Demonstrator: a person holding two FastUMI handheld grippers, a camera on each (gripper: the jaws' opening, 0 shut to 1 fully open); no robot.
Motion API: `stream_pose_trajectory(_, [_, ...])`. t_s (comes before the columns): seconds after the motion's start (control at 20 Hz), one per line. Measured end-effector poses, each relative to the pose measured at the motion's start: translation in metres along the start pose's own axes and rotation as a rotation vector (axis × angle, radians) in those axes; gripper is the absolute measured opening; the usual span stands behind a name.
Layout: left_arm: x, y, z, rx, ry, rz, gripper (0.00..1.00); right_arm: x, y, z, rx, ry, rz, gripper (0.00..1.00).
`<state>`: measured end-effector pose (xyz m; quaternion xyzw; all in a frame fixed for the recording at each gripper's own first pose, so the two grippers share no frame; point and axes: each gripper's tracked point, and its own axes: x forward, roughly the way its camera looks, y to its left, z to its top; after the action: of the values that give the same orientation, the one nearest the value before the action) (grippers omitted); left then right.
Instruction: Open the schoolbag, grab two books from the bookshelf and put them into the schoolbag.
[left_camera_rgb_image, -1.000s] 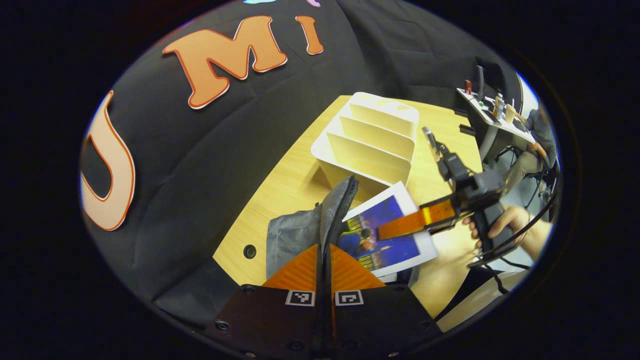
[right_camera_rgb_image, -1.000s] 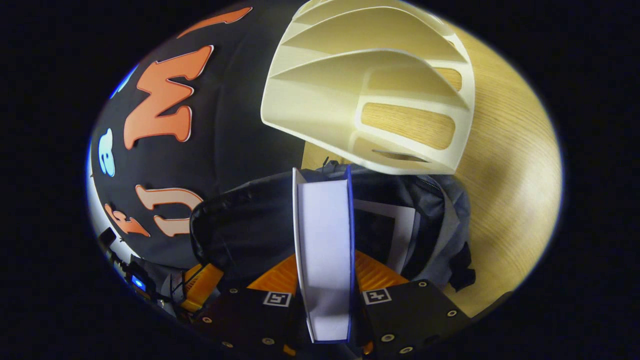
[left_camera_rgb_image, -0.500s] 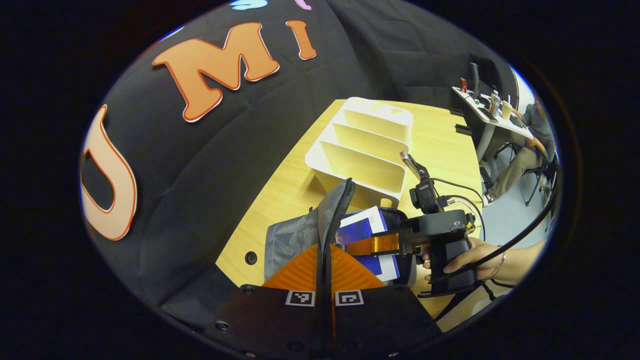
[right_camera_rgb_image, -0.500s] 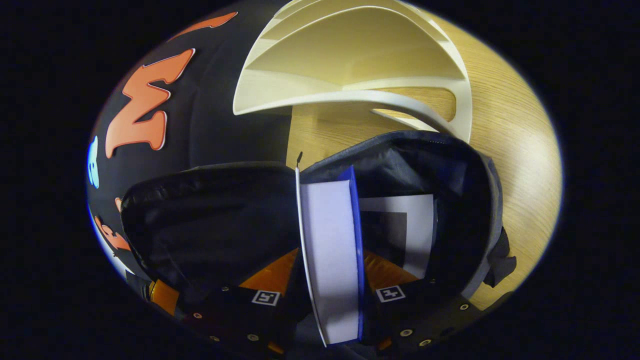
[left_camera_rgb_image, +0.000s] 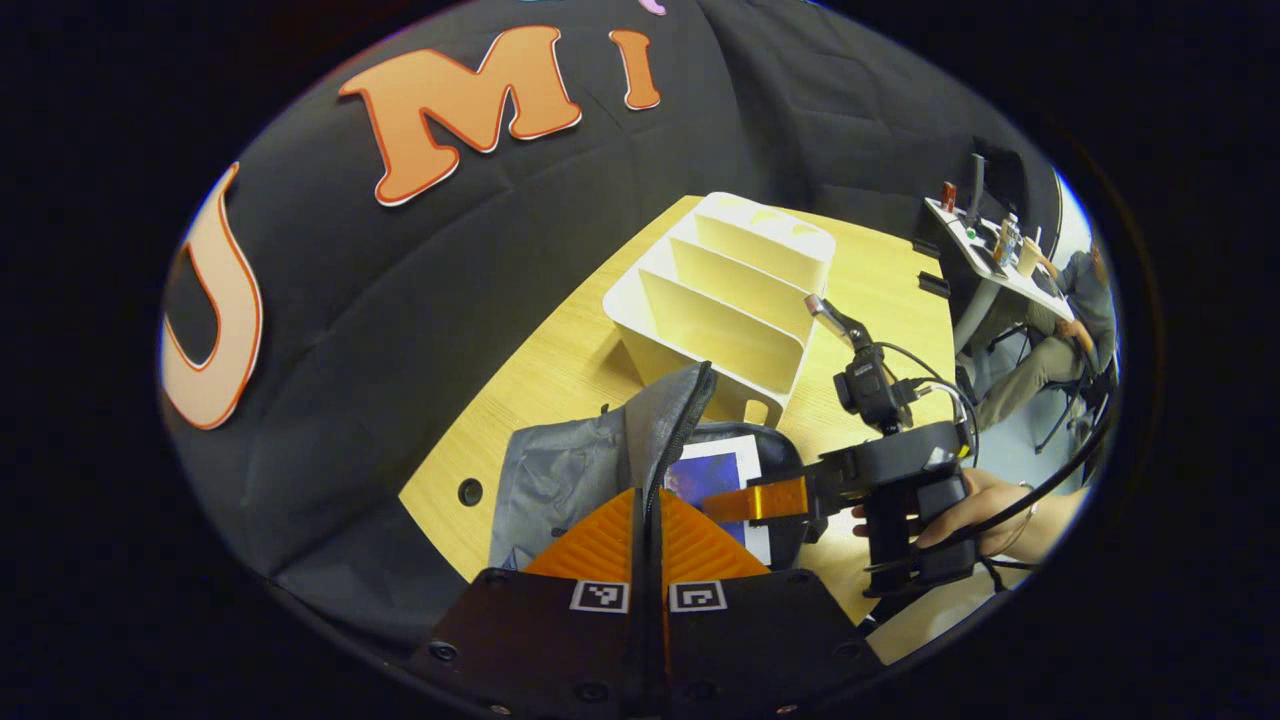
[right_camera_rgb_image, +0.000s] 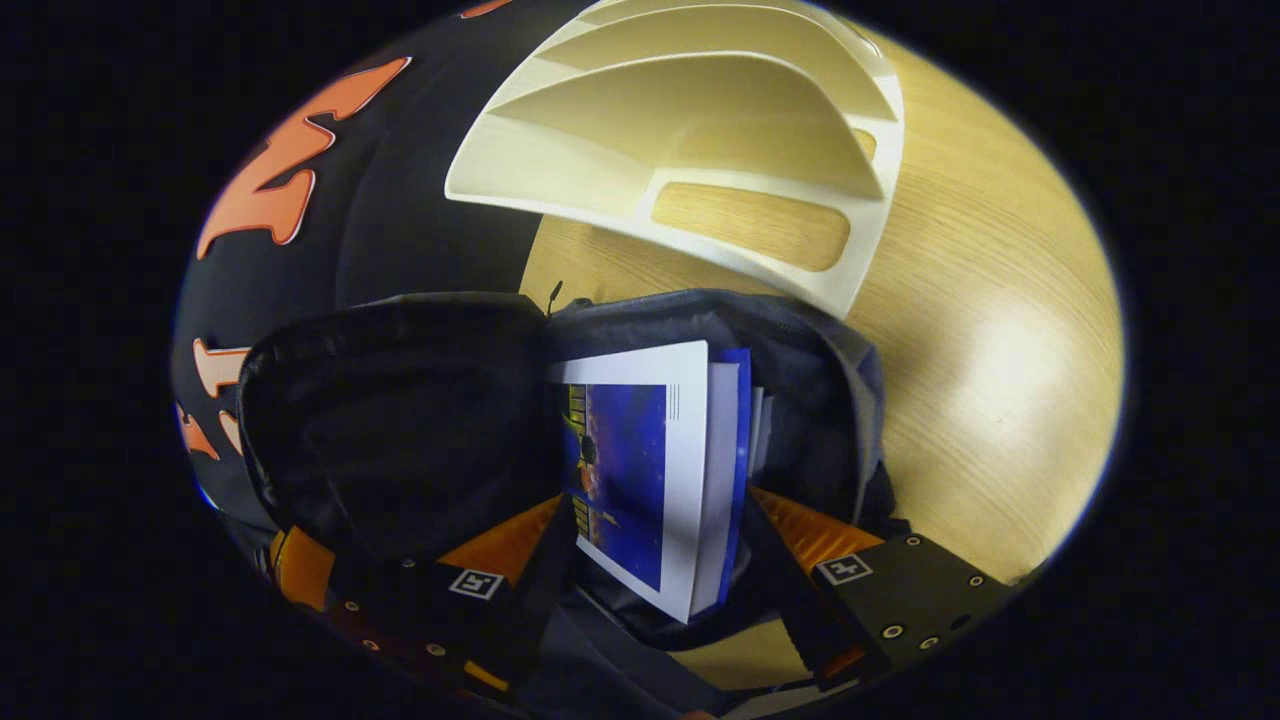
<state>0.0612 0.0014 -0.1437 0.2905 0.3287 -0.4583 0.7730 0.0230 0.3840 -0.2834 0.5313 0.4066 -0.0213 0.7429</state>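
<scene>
Left gripper view, left to right: grey schoolbag slumped on wooden table, upper flap pinched edge-on in left gripper, fingers closed tight on the fabric, mouth held up. Right of flap: blue-covered book down in the opening, one finger of right gripper across its cover. Beyond: cream bookshelf, slots bare. Far right: hand on right gripper's handle.

Right gripper view, left to right: dark bag lining; then book upright in the mouth, leaning, long axis running away along the fingers into the bag. Fingers spread wide either side, visibly apart from cover and page block. Nothing gripped; book appears let go. Pale edge of something behind it, possibly a second book, too hidden to confirm.

Judgement: book dead ahead of right gripper, between its fingers, so exit must go straight back along that axis; sideways drift would likely drag the book out. Right gripper nearer the book; left occupied with flap.
</scene>
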Motion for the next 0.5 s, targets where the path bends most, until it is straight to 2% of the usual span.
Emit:
stream_pose_trajectory(0.25, [0.007,-0.022,-0.019,-0.145,0.024,-0.022,0.01,-0.037,-0.03,0.023,-0.119,-0.002,-0.115,0.98])
stream_pose_trajectory(0.35, [0.009,-0.035,-0.021,-0.209,0.029,-0.029,0.04,-0.051,-0.04,0.033,-0.183,0.008,-0.159,0.99])
stream_pose_trajectory(0.5, [0.012,-0.059,-0.02,-0.314,0.028,-0.04,0.14,-0.073,-0.05,0.049,-0.282,0.03,-0.205,0.99])
